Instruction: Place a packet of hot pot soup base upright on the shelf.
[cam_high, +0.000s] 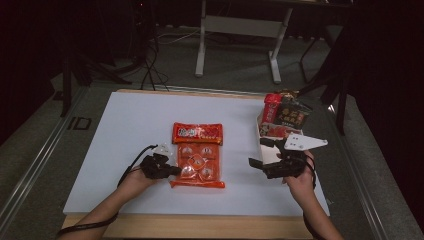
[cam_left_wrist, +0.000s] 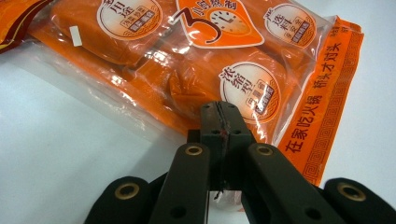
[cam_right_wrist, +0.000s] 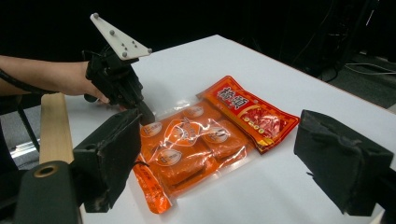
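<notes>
High view: left gripper (cam_high: 176, 170) pinches orange packet (cam_high: 198, 165); right gripper (cam_high: 258, 153) gapes.

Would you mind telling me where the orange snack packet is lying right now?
In the high view the orange snack packet lies flat at the middle of the white table, with the left tool at its left edge and the right tool open to its right.

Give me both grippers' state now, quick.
Left gripper: shut, fingers pressed together at the edge of the orange packet; whether it pinches the film cannot be told.
Right gripper: open, holding nothing.
</notes>
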